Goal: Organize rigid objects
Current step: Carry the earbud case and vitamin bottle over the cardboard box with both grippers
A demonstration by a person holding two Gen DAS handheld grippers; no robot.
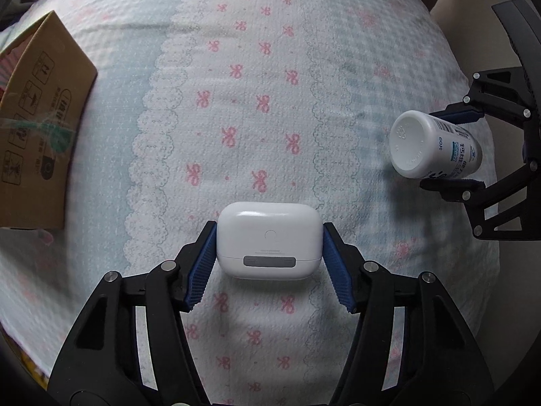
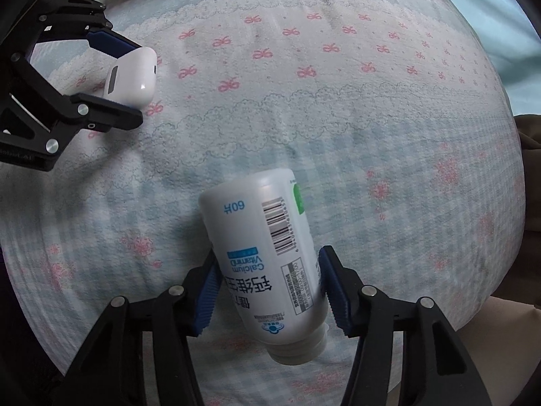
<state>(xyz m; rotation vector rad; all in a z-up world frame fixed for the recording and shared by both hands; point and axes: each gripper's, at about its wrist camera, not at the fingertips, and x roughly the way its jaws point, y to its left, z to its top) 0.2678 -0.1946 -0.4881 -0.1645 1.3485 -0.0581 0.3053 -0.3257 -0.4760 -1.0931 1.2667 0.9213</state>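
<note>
While the left gripper (image 1: 269,237) clamped the earbud case (image 1: 268,240), the cardboard box (image 1: 40,128) lay far to its left, and the right gripper (image 2: 267,280) pinched the vitamin bottle (image 2: 267,247) crosswise.

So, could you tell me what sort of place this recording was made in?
Most likely a bedroom at home: the work surface is a soft, quilted bedspread printed with pink bows and lace bands, not a table. A cardboard box sits on it, and the grippers hold an earbud case and a supplement bottle.

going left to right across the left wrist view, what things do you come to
cardboard box → white earbud case, held in the left hand-held gripper → white vitamin bottle → right hand-held gripper clamping it, all over the bow-print bedspread.
</note>
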